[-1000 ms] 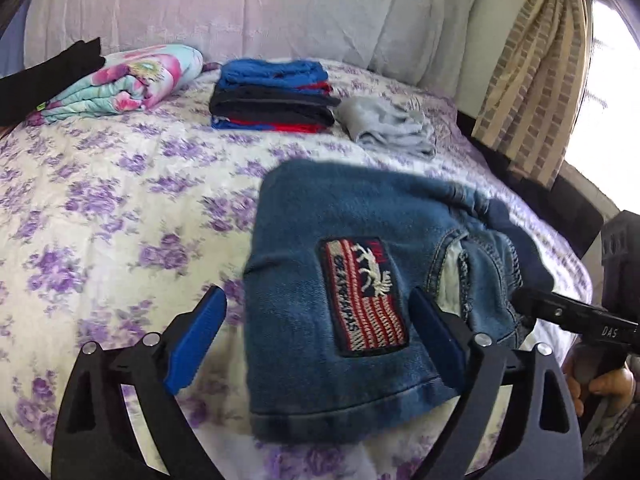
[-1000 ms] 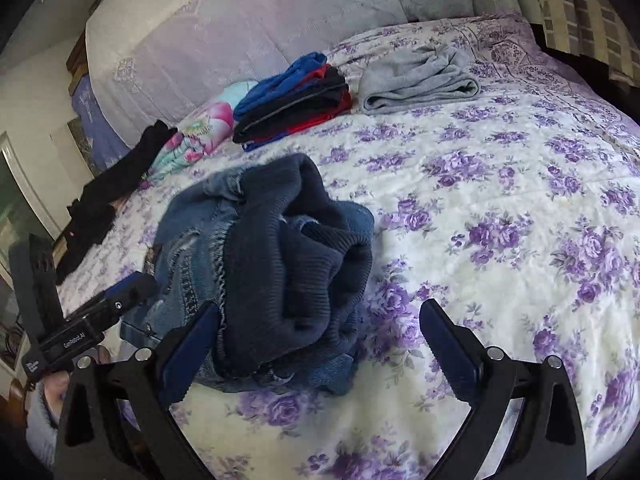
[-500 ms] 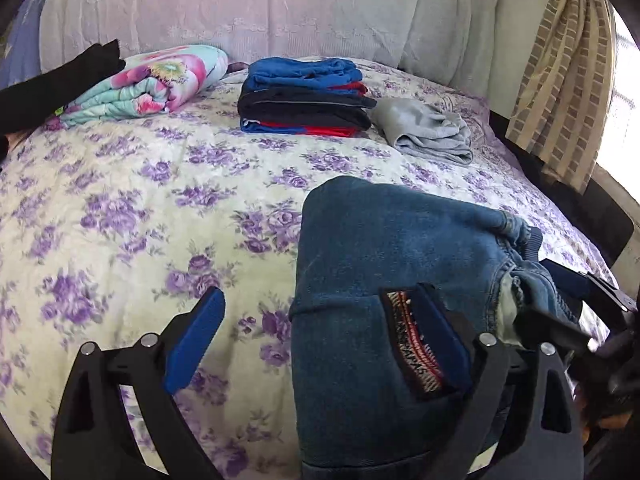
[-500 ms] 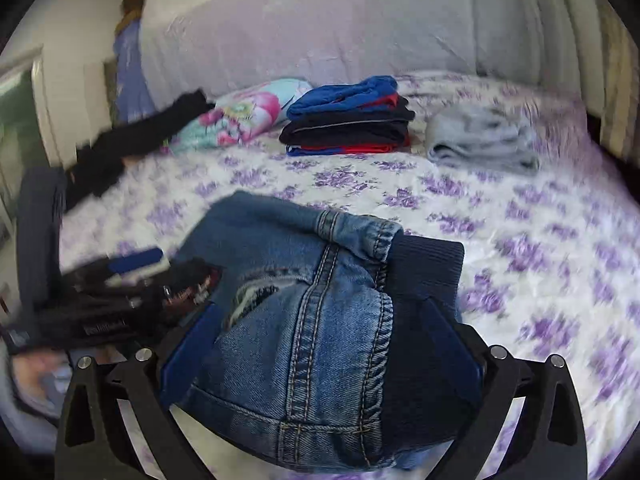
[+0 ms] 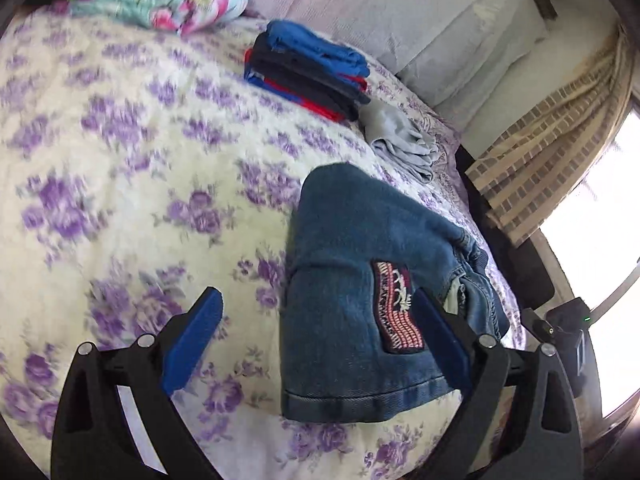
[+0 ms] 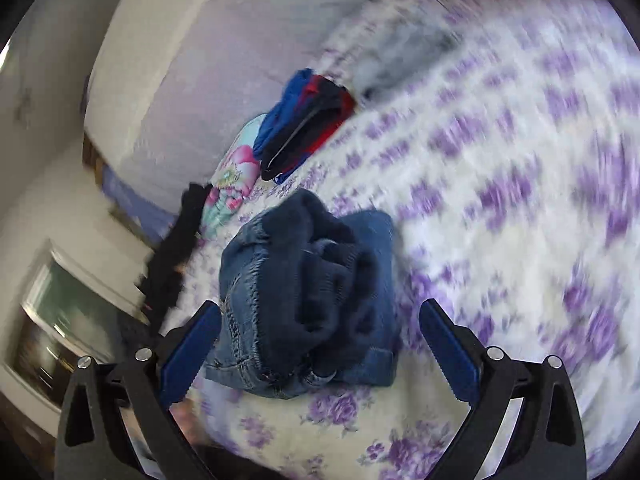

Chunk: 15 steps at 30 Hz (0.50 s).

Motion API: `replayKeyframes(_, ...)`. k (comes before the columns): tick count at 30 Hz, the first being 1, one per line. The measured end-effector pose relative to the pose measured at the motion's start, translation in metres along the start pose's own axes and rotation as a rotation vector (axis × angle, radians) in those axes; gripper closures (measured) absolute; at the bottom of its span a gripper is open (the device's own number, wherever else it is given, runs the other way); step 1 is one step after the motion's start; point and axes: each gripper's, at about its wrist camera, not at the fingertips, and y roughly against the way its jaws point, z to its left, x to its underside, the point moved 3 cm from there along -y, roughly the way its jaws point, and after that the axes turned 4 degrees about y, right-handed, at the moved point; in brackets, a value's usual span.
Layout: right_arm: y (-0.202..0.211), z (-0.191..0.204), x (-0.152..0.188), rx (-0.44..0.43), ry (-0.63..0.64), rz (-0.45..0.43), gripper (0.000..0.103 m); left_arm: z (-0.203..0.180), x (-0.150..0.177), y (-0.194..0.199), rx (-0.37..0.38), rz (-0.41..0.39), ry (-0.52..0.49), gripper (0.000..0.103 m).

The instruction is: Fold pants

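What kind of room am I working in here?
Most likely a bedroom: the folded jeans lie on a bed with a purple floral bedspread, pillows stand at its head, and a curtained window is beside it.

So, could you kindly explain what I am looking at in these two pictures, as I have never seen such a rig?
There is no robot here: a person holds a two-finger claw in each hand, and a fisheye camera on each one looks forward along its blue fingers.

One picture is from the left claw, the other from the right claw. Both are open and hold nothing.

Below them is a bed with a purple flower cover. On it lie folded jeans near the claws, and farther back a stack of folded clothes, a grey garment and a flowery bundle. The right view is blurred.
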Motion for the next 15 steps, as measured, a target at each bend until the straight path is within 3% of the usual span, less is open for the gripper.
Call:
replayKeyframes(3,-0.006,-0.008,0.001,-0.100,-0.093,0.029,0.004,0.005,0.001,-0.012,0.015,0.026,0.036,0.010)
replayKeyframes(8,-0.024,-0.007,0.002,-0.064,-0.084,0.066,0.004,0.004,0.001,-0.028,0.036,0.051,0.048,0.009)
replayKeyframes(15,-0.046,-0.001,0.013,0.075,0.030,0.139,0.003,-0.005,0.003,-0.045,0.016,0.074,-0.035,0.004)
